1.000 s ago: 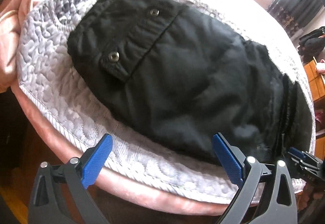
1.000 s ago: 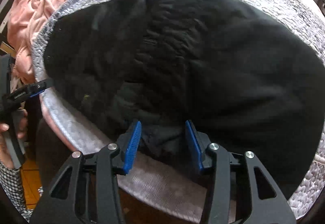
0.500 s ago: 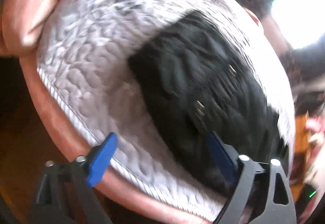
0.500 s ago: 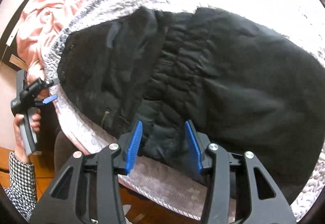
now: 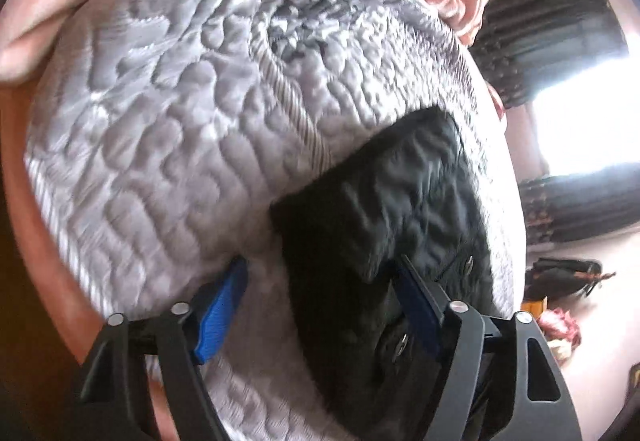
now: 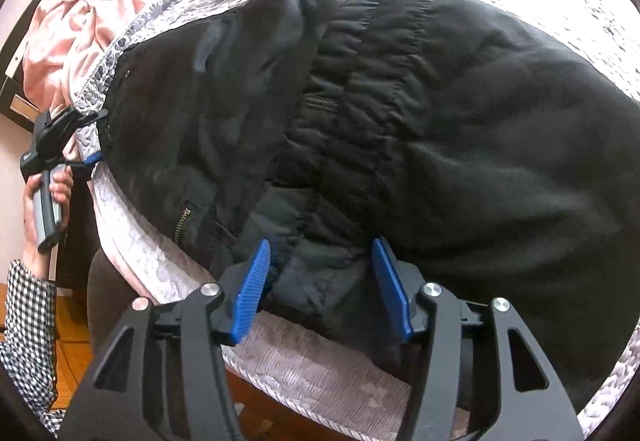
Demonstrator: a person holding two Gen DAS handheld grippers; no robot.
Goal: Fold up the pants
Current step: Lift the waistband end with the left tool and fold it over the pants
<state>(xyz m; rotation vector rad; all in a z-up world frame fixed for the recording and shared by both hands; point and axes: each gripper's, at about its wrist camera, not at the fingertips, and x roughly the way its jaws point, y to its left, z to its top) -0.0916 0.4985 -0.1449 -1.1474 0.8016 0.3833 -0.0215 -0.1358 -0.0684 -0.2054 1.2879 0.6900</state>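
Observation:
The black pants [image 6: 440,129] lie folded across a grey quilted bedspread [image 6: 304,369]. My right gripper [image 6: 322,287] stands over their near edge, jaws opening, with a bunched fold of black cloth lying loose between the blue pads [image 6: 252,289]. My left gripper [image 5: 320,309] is at the pants' far left end [image 5: 380,225], near the pocket snaps [image 5: 400,347]. Its jaws are closing: one pad [image 5: 222,315] sits over the quilt, the other over the black cloth, and neither presses on it. In the right wrist view, a hand with a checked sleeve [image 6: 24,305] holds the left gripper [image 6: 96,139].
A crumpled pink blanket [image 6: 92,1] lies beyond the quilt [image 5: 180,121] on the left. The bed's front edge runs just under both grippers, with wooden floor [image 6: 68,329] below. A bright window [image 5: 580,121] and dark curtains are at the far right.
The left gripper has swung left along the bed edge to the pants' end, rolled, and its jaws have narrowed. The right gripper stays in place and its jaws have widened a little.

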